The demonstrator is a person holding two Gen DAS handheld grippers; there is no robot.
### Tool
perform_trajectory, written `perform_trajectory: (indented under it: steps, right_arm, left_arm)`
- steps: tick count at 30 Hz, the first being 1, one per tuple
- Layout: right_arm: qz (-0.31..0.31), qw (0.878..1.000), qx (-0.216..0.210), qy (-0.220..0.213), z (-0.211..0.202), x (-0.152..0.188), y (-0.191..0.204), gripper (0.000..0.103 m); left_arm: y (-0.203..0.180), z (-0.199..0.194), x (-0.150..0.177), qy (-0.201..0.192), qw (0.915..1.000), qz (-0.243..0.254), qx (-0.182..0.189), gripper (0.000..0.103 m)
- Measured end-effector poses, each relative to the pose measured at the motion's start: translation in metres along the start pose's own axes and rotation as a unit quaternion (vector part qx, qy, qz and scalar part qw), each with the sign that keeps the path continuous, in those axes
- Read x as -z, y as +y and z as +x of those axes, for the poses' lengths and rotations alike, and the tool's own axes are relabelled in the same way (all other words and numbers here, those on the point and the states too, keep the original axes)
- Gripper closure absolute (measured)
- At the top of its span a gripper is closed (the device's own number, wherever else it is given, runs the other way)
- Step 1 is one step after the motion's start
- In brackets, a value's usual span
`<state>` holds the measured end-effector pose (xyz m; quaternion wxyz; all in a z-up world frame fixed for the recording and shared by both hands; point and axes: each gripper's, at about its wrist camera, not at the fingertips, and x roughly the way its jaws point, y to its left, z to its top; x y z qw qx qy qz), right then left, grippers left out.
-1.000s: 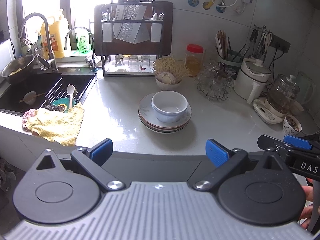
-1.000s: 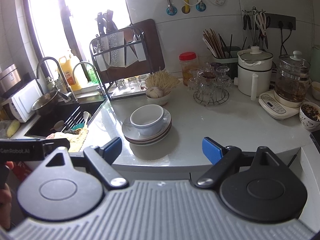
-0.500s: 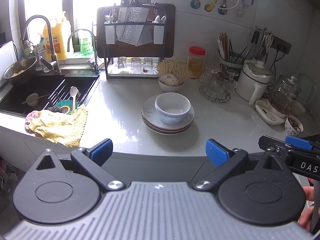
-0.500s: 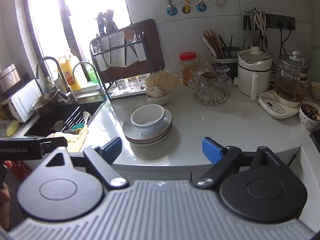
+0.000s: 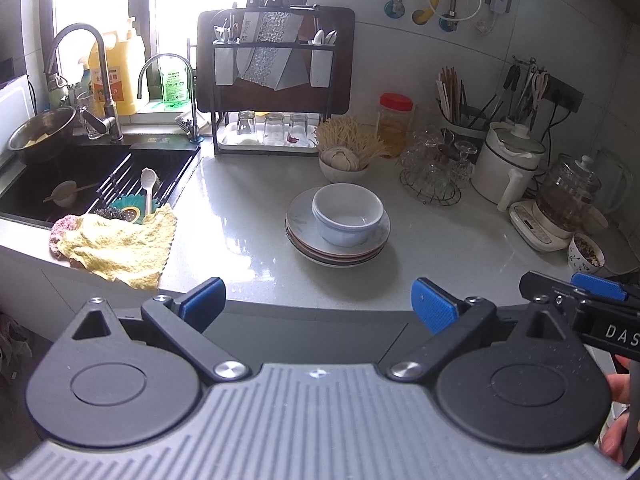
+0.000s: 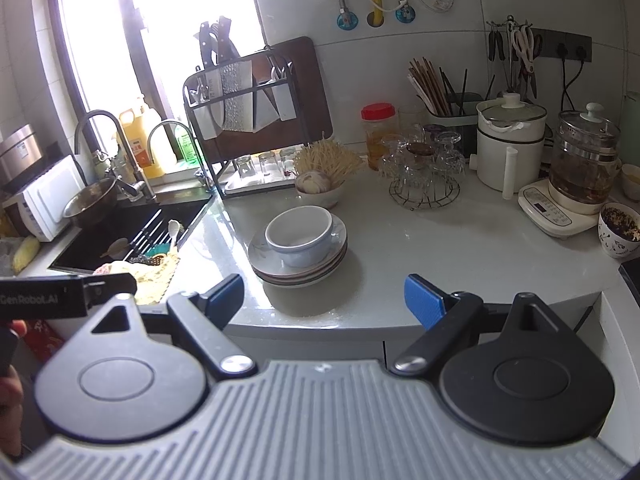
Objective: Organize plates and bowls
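Left claw: held off the near edge of the tabletop, angled down toward it, blue pads spread wide, nothing between them.
Right claw: same pose, short of the tabletop's front edge, tipped downward, blue pads far apart, gripping nothing.
Hands: fingers just peeking in at the frame edges, wrapped round each handle; right claw's body poking into the left view at far right, left claw's body into the right view at far left.
White bowl: upright and empty, sitting on top of the plate stack.
Plate stack: several plates piled flat near the middle of the tabletop, straight ahead of both claws, well apart from either.
Small bowl: behind the stack, holding round pale pieces and a bundle of straw-coloured strands fanning out.
Sink: at left, with a rack, a white spoon and a small ladle inside; steel bowl at its back corner.
Yellow cloth: draped over the sink's front edge.
Patterned cup: far right, filled with dark bits.
Wire stand: upturned glasses clustered on it.
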<state>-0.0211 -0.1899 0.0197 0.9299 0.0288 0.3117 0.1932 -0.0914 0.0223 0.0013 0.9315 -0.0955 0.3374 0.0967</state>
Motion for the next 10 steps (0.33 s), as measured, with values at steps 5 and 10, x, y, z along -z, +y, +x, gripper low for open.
perform_trajectory:
  steps: [5, 10]
  right_arm:
    - [0.002, 1.000, 0.002, -0.001, -0.0029, 0.0031, 0.0035, 0.015]
    - [-0.001, 1.000, 0.003, -0.003, -0.0039, 0.0042, 0.0047, 0.015]
  left_arm:
    - [0.0010, -0.0039, 0.0012, -0.004, 1.0000, 0.001, -0.005, 0.002]
    - [0.0002, -0.0059, 0.0002, -0.007, 1.0000, 0.001, -0.004, 0.002]
